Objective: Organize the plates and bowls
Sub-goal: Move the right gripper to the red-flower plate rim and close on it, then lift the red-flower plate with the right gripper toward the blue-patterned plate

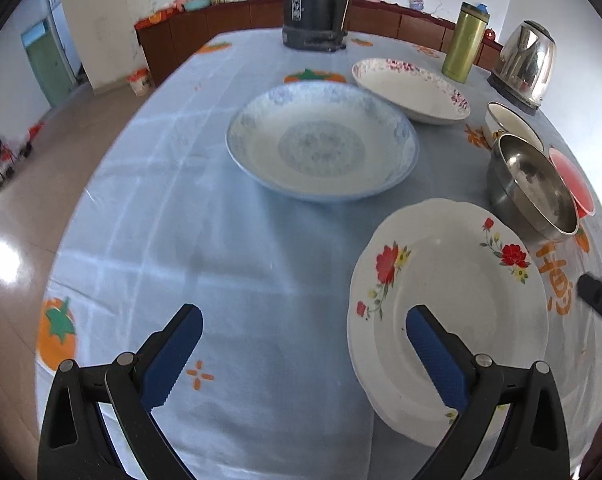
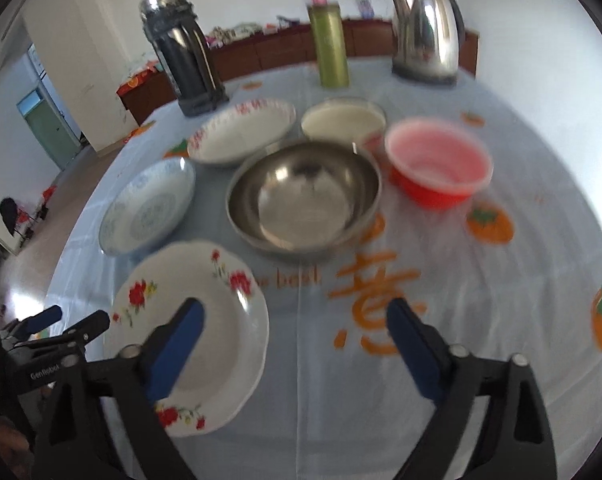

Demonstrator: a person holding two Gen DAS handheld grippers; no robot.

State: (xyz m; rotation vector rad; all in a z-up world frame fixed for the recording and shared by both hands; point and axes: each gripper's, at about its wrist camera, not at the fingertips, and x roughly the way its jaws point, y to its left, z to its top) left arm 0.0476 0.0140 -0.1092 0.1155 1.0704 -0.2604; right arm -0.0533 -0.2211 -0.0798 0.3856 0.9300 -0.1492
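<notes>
The left tool (image 1: 303,354) stands with its blue pads wide apart and nothing between them, low in its own view, above the bare cloth just left of the red-flowered plate (image 1: 453,304); its right pad overlaps that plate's rim in the picture, but whether it touches cannot be told. The right tool (image 2: 295,348) is likewise spread and empty, its left pad in front of the same plate at lower left of its view, its right pad over the orange lettering on the cloth. Both seem poised on either side of this nearest plate, probably because it is the first piece to gather. Outward, the steel bowl (image 2: 305,196) sits at centre just beyond the plate, the red bowl (image 2: 439,164) to its right, a cream bowl (image 2: 343,120) behind. The blue-patterned plate (image 1: 321,140) and pink-rimmed plate (image 1: 411,90) lie apart toward upper centre, unstacked. Along the surface's (image 1: 221,240) far edge stand a dark flask (image 1: 319,4), a green tumbler (image 1: 465,42) and a steel kettle (image 1: 527,60), clear of the sorting.
</notes>
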